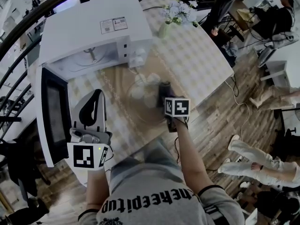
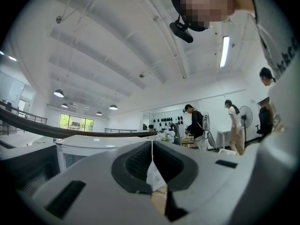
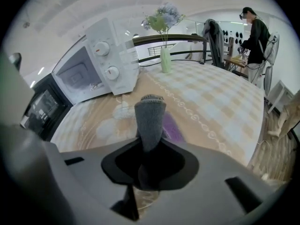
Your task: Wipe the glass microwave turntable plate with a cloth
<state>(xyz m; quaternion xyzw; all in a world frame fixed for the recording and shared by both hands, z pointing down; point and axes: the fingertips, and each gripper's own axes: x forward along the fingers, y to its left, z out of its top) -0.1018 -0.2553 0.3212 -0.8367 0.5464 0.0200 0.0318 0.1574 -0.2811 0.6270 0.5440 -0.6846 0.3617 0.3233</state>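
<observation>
The clear glass turntable plate (image 1: 139, 108) lies on the checked tablecloth in front of the microwave. In the right gripper view the plate (image 3: 114, 122) shows as pale glints. My right gripper (image 1: 164, 89) hovers over the plate's right part, shut on a grey cloth (image 3: 150, 117) that sticks out past the jaws, with a purple patch (image 3: 172, 128) behind it. My left gripper (image 1: 96, 95) is held left of the plate, near the microwave door. Seen from its own camera, the left gripper (image 2: 151, 147) has its jaws together, holds nothing, and points out across the room.
The white microwave (image 1: 91, 36) stands at the table's back left, its dark door (image 1: 52, 114) swung open toward me. A vase of flowers (image 1: 174, 16) is at the back of the table (image 1: 206, 64). People stand and sit to the right, beyond the table.
</observation>
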